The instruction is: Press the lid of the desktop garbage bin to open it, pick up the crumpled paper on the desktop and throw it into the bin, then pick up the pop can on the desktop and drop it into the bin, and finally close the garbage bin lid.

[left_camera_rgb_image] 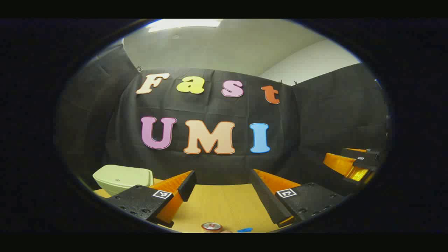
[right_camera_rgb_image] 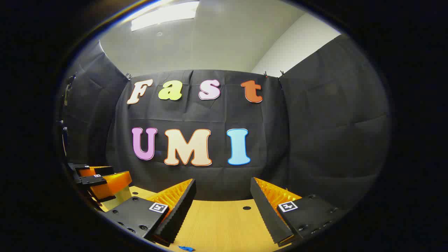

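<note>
While I hold both above the table (left_camera_rgb_image: 224, 206) | left gripper (left_camera_rgb_image: 222, 187) wide, empty | right gripper (right_camera_rgb_image: 223, 196) wide, empty | bin (left_camera_rgb_image: 122, 178) lid down | pop can (left_camera_rgb_image: 211, 226) near left fingers.

Pale green bin (left_camera_rgb_image: 123, 178), lid shut, far left; pop can (left_camera_rgb_image: 211, 227) upright nearby.

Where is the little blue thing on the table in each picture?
Left gripper view: the blue thing sits at the bottom edge, just right of the pop can.
Right gripper view: the blue thing is at the bottom edge, left of centre.
Shared landmark: the wooden table under it.
</note>
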A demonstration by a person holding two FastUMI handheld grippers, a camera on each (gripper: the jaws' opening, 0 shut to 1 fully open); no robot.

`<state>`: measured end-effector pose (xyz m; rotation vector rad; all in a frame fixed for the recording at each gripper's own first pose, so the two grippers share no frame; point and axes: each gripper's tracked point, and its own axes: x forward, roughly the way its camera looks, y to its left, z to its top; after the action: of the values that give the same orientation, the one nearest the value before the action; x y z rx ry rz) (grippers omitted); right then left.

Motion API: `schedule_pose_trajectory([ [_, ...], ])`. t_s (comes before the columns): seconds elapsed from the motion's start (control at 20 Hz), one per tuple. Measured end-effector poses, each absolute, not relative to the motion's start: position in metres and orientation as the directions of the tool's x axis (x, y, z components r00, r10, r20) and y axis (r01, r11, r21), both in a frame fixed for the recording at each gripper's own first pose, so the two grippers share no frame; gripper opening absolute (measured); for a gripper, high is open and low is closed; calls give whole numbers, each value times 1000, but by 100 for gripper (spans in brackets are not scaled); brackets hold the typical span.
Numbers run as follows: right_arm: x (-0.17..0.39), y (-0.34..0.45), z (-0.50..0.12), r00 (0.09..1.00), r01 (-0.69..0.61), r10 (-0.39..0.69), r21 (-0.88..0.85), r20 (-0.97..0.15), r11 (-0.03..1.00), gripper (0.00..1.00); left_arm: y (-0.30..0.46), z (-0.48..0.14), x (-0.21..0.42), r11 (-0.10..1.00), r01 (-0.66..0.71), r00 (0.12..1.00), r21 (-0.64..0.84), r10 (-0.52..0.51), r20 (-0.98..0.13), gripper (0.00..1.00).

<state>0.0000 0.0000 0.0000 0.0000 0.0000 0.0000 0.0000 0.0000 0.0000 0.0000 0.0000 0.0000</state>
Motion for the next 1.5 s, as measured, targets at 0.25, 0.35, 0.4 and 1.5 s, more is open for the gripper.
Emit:
schedule_pose_trajectory([
  [0.25,-6,1,0,1000,-3,3,-14,2,1000,98,-7,2,1,1000,7,1000,-5,-7,6,92],
  [0.35,-8,3,0,1000,-11,11,-14,5,1000,98,-6,1,0,1000,-1,1000,-9,1,1,92],
  [0.4,-9,4,0,1000,-17,17,-13,7,1000,99,-4,1,-2,1000,-10,1000,-11,10,2,93],
  [1.5,12,50,-35,987,-148,150,50,-50,988,98,29,8,-9,988,-114,993,103,111,33,93],
])
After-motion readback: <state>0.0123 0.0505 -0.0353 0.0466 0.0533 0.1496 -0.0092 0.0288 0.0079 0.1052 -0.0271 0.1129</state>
